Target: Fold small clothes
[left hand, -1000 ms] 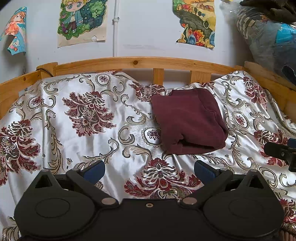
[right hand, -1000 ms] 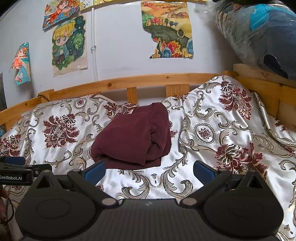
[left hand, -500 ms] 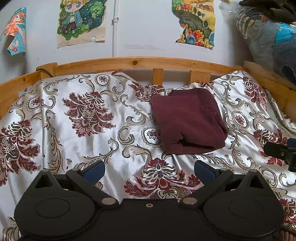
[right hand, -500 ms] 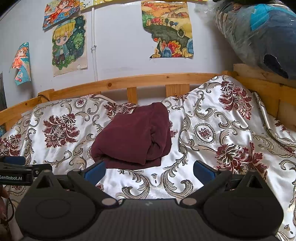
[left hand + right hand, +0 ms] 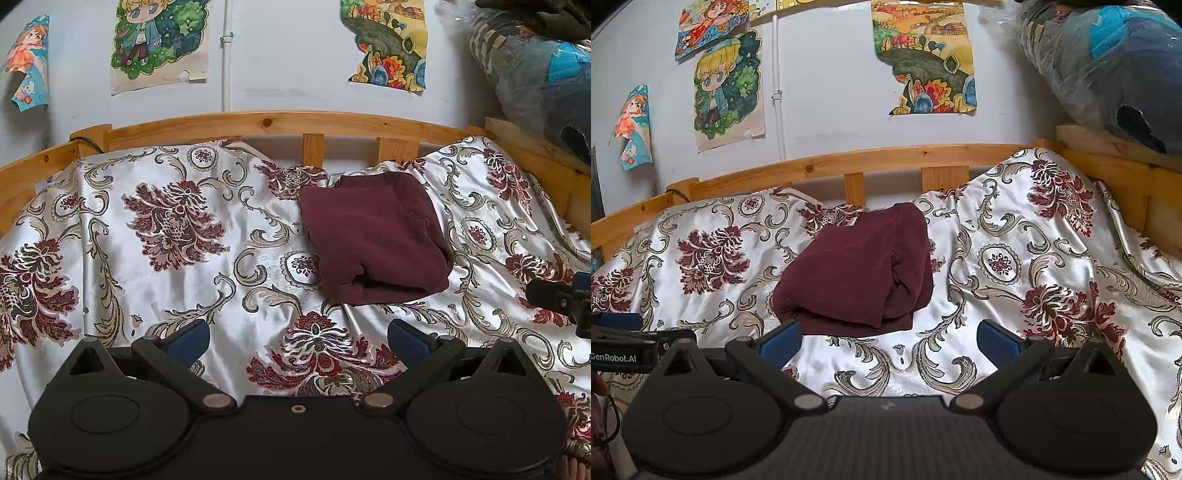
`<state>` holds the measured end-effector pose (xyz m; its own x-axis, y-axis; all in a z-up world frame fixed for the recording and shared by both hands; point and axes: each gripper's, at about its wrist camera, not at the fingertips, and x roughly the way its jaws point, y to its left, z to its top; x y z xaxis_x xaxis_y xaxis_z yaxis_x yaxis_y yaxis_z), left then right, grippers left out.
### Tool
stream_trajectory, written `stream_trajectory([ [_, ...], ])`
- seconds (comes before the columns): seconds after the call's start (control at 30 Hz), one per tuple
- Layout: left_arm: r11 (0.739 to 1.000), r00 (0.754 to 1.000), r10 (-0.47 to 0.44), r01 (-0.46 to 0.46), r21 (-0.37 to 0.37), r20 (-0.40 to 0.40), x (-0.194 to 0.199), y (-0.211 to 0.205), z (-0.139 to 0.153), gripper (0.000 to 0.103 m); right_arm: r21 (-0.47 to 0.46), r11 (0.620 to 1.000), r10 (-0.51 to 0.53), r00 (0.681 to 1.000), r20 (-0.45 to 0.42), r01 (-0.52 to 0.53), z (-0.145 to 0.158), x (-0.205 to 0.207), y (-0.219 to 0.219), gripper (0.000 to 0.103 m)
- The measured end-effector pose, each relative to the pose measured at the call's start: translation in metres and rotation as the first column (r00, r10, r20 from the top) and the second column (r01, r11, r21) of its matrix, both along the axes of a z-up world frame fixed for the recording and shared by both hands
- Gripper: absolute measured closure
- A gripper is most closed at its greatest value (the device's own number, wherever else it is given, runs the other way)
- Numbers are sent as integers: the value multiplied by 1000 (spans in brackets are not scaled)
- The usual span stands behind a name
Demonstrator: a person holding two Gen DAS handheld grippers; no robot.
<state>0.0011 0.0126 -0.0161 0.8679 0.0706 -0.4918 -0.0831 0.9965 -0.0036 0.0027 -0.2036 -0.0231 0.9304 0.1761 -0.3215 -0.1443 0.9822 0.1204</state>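
Maroon garment (image 5: 373, 236), folded, lying on floral satin bedspread (image 5: 147, 266) toward the far wooden bed rail (image 5: 266, 123). Left claw (image 5: 297, 341) and right claw (image 5: 888, 338): both spread wide, empty, near side.
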Motion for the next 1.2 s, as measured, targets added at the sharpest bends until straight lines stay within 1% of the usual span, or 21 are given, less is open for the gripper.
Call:
stream_trajectory([
  [0.67,1000,1000,-6,6,3,-3,-1,-2,0,1,7,1000,0,1000,-12,0,-2,1,1,0],
  [0.9,1000,999,16,-15,24,-42,5,1,-2,1,8,1000,-3,1000,-23,3,-3,2,2,0],
  [1.2,999,995,25,-20,50,-101,10,0,-5,1,9,1000,-5,999,-46,5,-5,6,2,0],
])
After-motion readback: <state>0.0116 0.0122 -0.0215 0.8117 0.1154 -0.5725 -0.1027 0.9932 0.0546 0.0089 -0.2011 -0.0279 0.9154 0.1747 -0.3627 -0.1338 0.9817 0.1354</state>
